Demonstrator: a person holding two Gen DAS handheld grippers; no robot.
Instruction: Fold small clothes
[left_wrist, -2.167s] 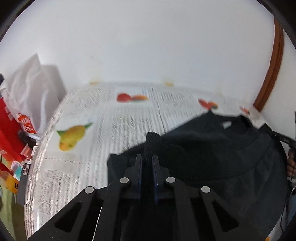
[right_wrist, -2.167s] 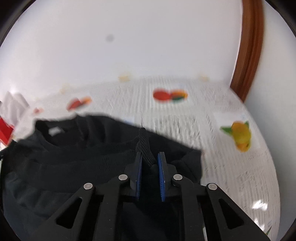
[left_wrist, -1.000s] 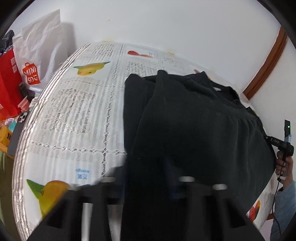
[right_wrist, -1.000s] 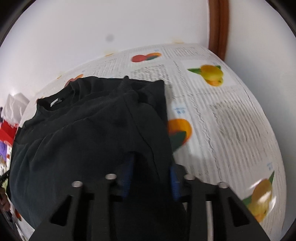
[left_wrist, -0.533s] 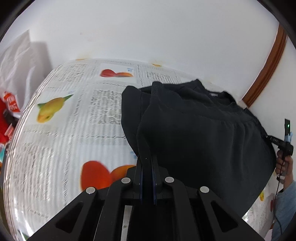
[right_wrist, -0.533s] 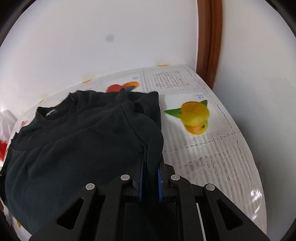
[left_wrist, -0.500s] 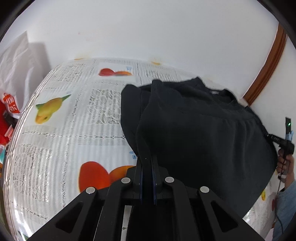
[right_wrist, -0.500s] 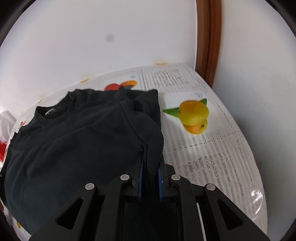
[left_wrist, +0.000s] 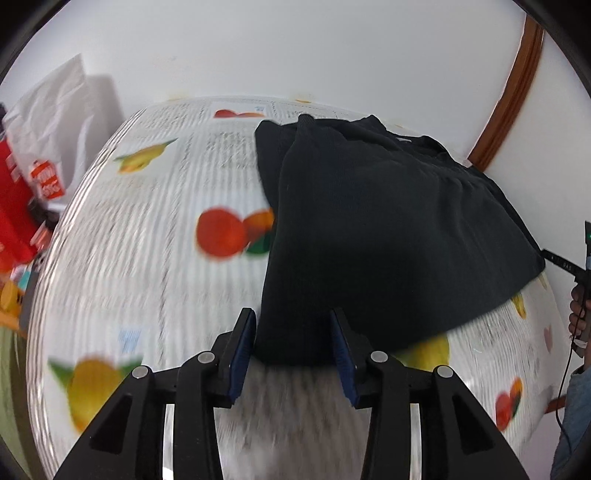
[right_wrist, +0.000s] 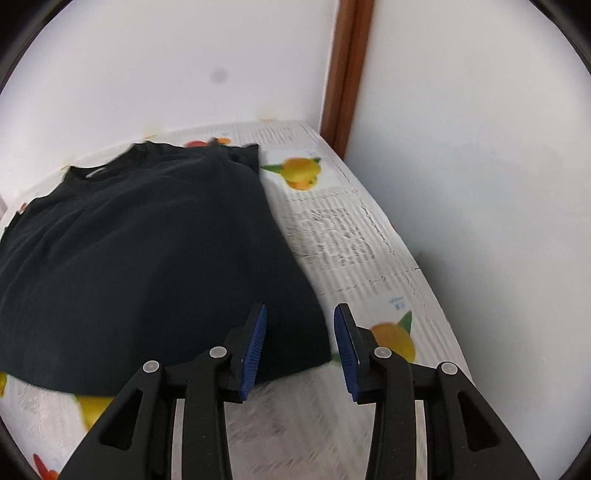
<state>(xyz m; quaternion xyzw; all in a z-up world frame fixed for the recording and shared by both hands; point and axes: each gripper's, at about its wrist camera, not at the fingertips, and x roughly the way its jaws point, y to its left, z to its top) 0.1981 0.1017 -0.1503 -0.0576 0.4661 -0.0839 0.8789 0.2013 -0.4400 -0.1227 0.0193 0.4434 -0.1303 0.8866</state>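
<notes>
White walls close your bench (left_wrist: 140, 266) on the far side and on your right, meeting at a brown wooden trim (right_wrist: 345, 70) in the corner; the bench wears a cloth printed with text blocks and fruit pictures. Your black sweater (left_wrist: 376, 229) lies folded on it, neckline toward the far wall, hem toward you. Your left claw (left_wrist: 292, 345) is spread wide, its blue pads on either side of the sweater's near-left hem corner, gripping nothing; whether a pad brushes the fabric you cannot tell through the blur. Your right claw (right_wrist: 300, 343) is also spread, with the sweater's (right_wrist: 147, 258) near-right corner lying between its blue pads, again unheld. Left of the sweater's long folded edge you have a broad stretch of bare cloth running out to the bench's rounded left rim, where a white shopping bag (left_wrist: 55, 140) and red packaging (left_wrist: 14, 206) stand just off the edge. On the right, bare cloth lies between the sweater's edge and the wall, narrowing toward the far corner. Nearest you, in front of the hem, both views show uncovered cloth, blurred.
</notes>
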